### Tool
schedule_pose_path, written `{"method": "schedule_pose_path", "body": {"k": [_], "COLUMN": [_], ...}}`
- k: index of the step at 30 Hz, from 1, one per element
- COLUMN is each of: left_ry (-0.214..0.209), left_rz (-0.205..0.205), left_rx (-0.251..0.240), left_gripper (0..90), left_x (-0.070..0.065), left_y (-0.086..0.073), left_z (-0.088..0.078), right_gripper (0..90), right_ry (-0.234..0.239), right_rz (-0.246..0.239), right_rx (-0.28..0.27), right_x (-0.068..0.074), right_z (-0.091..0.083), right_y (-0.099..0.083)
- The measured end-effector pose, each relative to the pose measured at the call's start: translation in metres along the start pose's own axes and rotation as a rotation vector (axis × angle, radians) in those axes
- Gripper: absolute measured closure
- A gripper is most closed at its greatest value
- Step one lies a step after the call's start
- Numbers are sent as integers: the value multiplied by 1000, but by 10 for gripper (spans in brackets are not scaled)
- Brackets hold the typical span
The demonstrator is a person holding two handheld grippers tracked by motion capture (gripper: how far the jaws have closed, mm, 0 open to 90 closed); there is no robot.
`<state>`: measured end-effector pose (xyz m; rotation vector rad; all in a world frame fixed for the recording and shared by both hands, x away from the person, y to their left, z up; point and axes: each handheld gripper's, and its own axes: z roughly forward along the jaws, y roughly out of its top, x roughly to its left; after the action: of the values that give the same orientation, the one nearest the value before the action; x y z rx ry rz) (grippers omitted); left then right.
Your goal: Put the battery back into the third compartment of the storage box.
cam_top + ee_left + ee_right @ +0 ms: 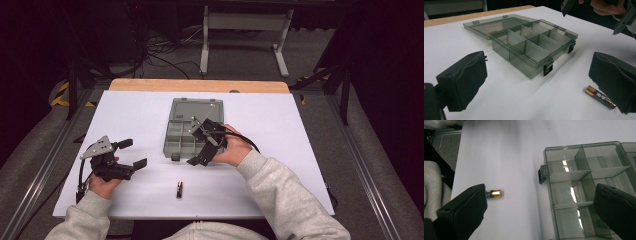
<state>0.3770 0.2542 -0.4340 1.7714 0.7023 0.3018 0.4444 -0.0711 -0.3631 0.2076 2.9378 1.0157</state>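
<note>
White worktop (pixel 280 150) carries an open box (pixel 192 131), so its empty sections sit ready; my right tongs (pixel 199 142) hover wide and empty above its near edge, left tongs (pixel 132 153) wide, battery (pixel 179 189) near me.

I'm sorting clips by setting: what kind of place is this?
Probably a lab or recording workstation, not a home. A white-covered table stands on grey carpet, loose cables trail across the floor behind it, and dark metal frame rails run along its sides.
</note>
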Motion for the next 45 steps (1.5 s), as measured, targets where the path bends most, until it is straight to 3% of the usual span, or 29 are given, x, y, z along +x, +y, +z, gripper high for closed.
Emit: {"method": "schedule_pose_path", "body": {"k": [19, 45], "left_ry": [0, -2], "left_rz": [1, -2], "left_rx": [0, -3], "left_gripper": [22, 22], "left_x": [0, 0], "left_y": [0, 0], "left_z": [0, 0], "right_gripper": [2, 24], "right_ry": [24, 75], "right_rz": [-56, -80], "right_rx": [26, 115], "right_x": [37, 61], "right_z": [27, 65], "right_y": [-7, -19]}}
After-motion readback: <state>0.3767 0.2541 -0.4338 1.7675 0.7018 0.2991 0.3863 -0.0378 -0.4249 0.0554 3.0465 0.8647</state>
